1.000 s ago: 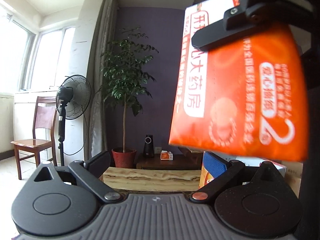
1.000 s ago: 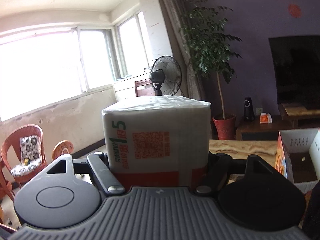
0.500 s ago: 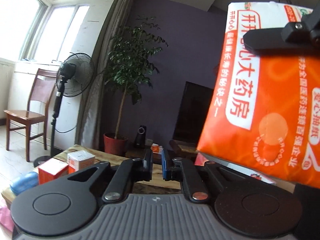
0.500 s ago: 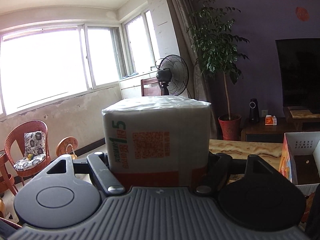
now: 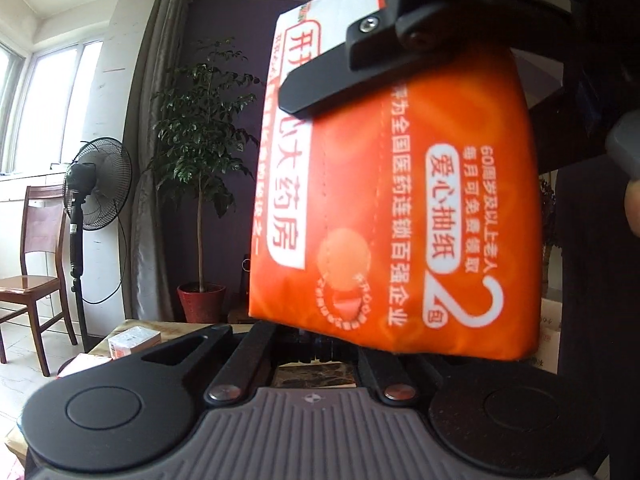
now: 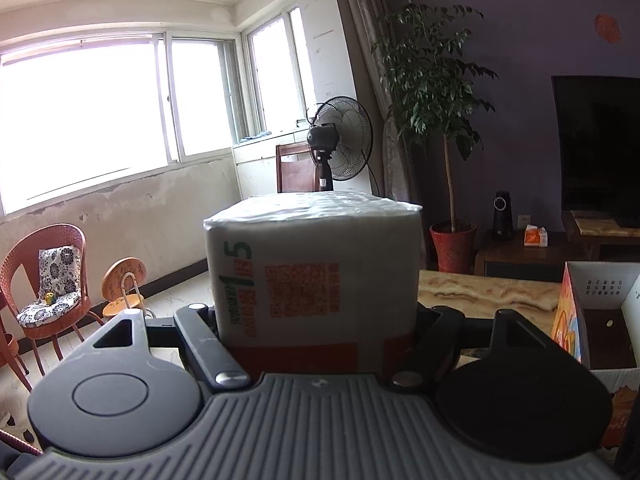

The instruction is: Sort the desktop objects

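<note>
Right gripper (image 6: 316, 320): fingers clamped on tissue pack (image 6: 314, 268), frame centre. Left gripper (image 5: 316, 344): fingers together, empty, lower centre beneath the pack. Box (image 6: 600, 320) at right.

Blown-out window daylight, fisheye-warped edges

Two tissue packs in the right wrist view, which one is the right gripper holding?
The big white-and-orange tissue pack, clamped between the right gripper fingers right in front of the camera. The other, a small orange pack, sits far back on the dark cabinet.
</note>
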{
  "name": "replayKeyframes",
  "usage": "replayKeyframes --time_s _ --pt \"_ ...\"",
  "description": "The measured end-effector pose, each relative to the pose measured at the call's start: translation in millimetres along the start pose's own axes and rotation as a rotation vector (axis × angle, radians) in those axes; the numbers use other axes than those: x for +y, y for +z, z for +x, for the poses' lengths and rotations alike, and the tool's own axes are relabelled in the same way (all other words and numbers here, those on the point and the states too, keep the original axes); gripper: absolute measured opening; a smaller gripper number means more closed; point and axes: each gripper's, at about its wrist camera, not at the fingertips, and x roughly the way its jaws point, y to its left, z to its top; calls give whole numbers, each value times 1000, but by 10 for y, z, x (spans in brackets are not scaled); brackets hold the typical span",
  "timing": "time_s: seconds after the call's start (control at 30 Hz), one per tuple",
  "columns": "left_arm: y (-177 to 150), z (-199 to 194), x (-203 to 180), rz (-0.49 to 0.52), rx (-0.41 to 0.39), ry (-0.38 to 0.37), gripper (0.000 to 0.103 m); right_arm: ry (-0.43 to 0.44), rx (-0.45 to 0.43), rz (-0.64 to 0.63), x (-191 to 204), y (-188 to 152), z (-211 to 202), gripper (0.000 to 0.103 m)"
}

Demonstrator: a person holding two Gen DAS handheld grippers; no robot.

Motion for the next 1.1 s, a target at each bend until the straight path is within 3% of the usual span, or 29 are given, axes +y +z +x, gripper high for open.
replayKeyframes --time_s 0.43,0.83,1.1 --pt "-3 -30 27 19 -15 -8 0 30 24 -28 70 -3 -8 81" --pt "-7 -106 -5 17 -26 4 0 44 80 -14 138 212 -96 82" --pt "-21 -83 4 32 -31 9 0 64 248 -58 186 541 -51 82"
